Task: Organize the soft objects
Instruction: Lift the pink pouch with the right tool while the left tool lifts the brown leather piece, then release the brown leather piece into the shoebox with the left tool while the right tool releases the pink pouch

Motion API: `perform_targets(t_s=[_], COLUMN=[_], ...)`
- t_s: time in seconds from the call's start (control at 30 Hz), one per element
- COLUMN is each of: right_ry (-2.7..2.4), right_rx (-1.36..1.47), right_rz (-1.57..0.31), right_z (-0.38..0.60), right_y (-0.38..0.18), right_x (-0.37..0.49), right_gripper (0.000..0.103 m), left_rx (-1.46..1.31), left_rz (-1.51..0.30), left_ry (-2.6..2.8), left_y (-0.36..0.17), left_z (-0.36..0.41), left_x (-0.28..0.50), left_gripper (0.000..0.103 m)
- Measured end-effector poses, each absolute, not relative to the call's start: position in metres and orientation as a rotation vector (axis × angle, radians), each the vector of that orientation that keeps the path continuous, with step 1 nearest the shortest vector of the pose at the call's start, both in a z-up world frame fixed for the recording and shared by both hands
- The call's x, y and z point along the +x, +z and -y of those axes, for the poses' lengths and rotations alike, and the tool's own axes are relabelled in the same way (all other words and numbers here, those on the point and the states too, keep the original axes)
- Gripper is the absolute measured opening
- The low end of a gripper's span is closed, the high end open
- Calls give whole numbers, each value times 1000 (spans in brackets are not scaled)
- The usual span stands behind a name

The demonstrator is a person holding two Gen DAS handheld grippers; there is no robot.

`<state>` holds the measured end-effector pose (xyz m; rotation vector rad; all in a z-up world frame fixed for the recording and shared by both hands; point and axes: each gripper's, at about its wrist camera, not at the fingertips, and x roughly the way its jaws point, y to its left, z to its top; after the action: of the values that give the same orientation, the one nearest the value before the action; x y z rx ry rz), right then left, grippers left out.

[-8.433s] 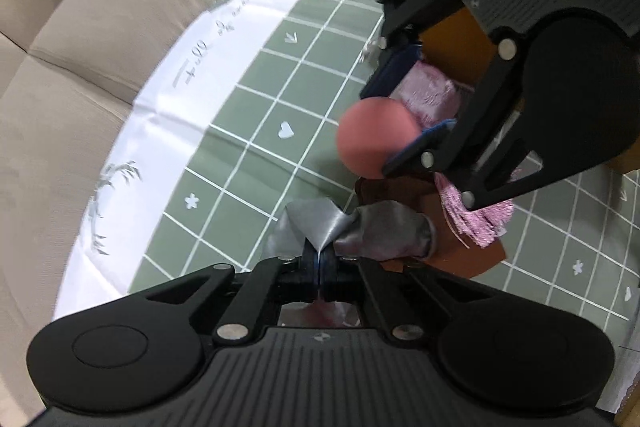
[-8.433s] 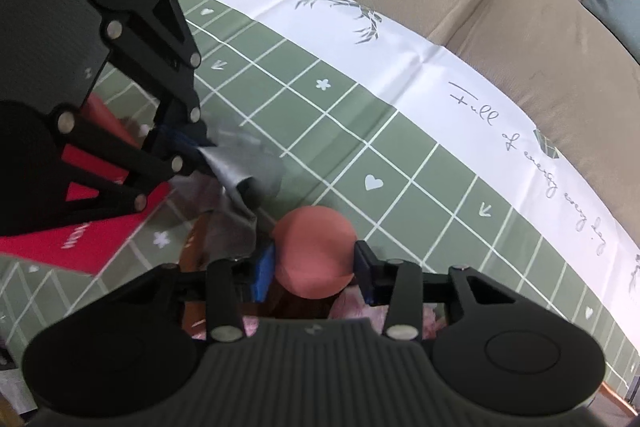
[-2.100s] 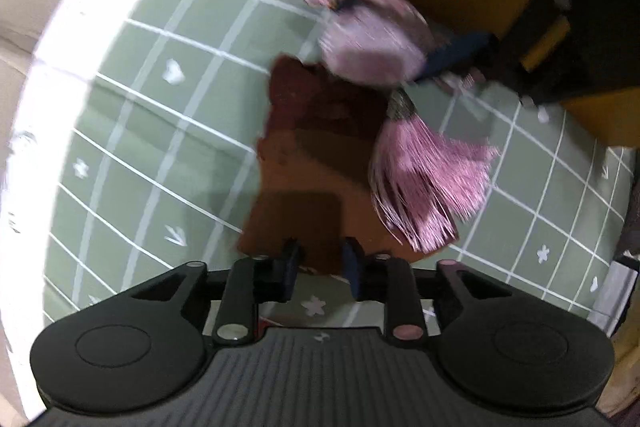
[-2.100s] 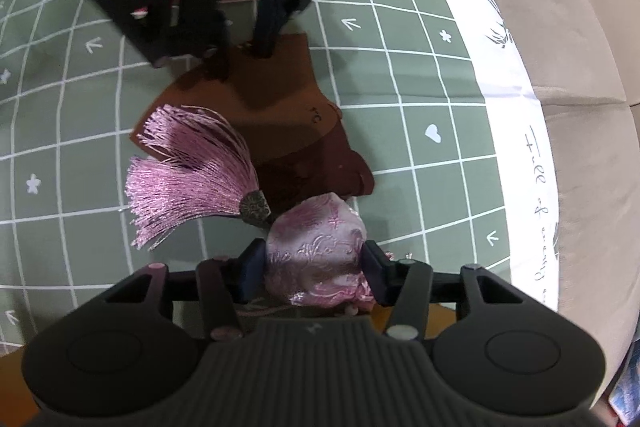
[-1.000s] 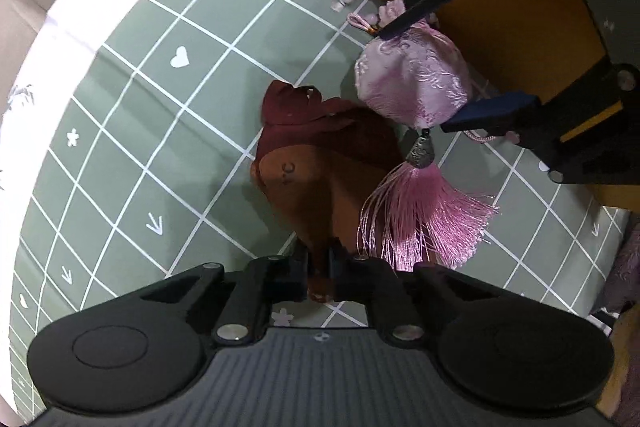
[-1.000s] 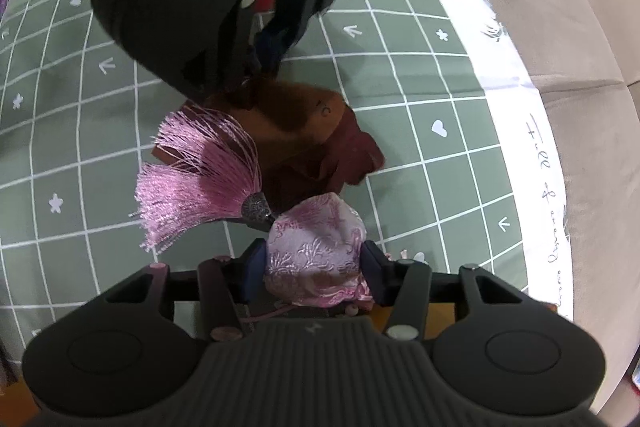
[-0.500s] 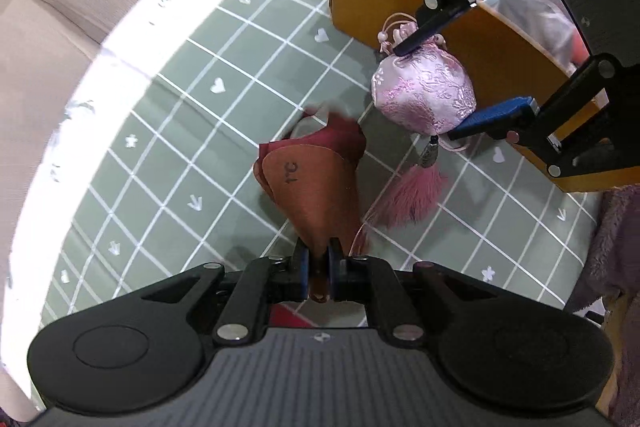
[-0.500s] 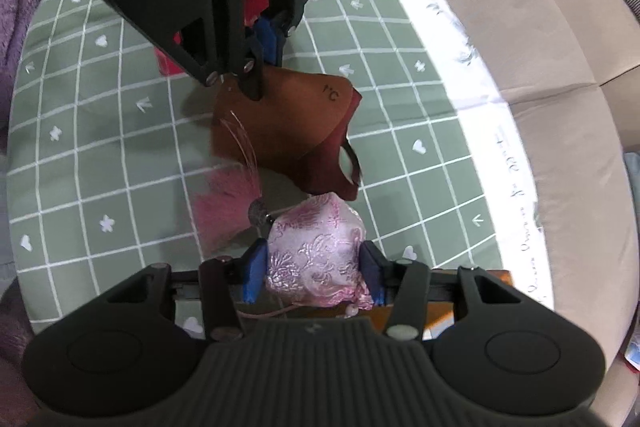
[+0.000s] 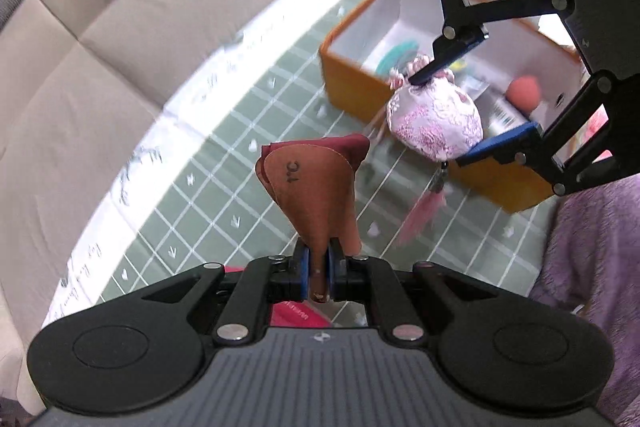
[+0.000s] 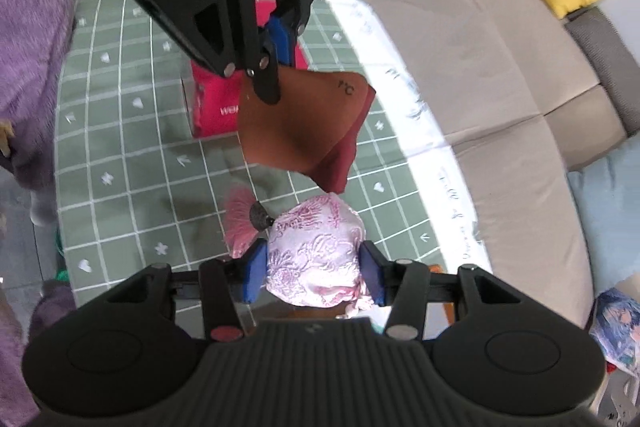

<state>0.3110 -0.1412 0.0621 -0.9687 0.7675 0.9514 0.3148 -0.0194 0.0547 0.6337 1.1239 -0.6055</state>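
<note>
The left gripper pinches the brown leather piece by one corner, aloft over the green mat; it could slip. The right gripper clasps the pink sachet near the orange box; its tassel could snag the box's rim.

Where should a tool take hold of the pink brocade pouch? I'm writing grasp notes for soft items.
Grip the pink brocade pouch across its plump middle, coming from the drawstring end so the tassel hangs free. The rounded, stuffed body gives the pads two opposite flanks to squeeze, as the right tool does now; the thin tassel cord would only swing.
</note>
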Motion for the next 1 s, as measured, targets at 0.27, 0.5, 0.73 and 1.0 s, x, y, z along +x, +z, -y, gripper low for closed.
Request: perform_targets(t_s=[0.27, 0.5, 0.73, 1.0], right_ry=[842, 764, 722, 734], right_rx=[-946, -945, -935, -973], right_rz=[-760, -830, -932, -1011], right_z=[195, 242, 274, 289], right_y=[120, 115, 62, 7], right_x=[279, 271, 296, 328], right_gripper=[49, 49, 49, 50], left_rx=[588, 582, 601, 640], left_rz=[-982, -961, -996, -1033], left_ry=[-712, -812, -844, -754], left_y=[98, 87, 48, 0], left_z=[73, 144, 191, 217], left_x=[283, 285, 305, 352], left_gripper=[9, 9, 9, 9])
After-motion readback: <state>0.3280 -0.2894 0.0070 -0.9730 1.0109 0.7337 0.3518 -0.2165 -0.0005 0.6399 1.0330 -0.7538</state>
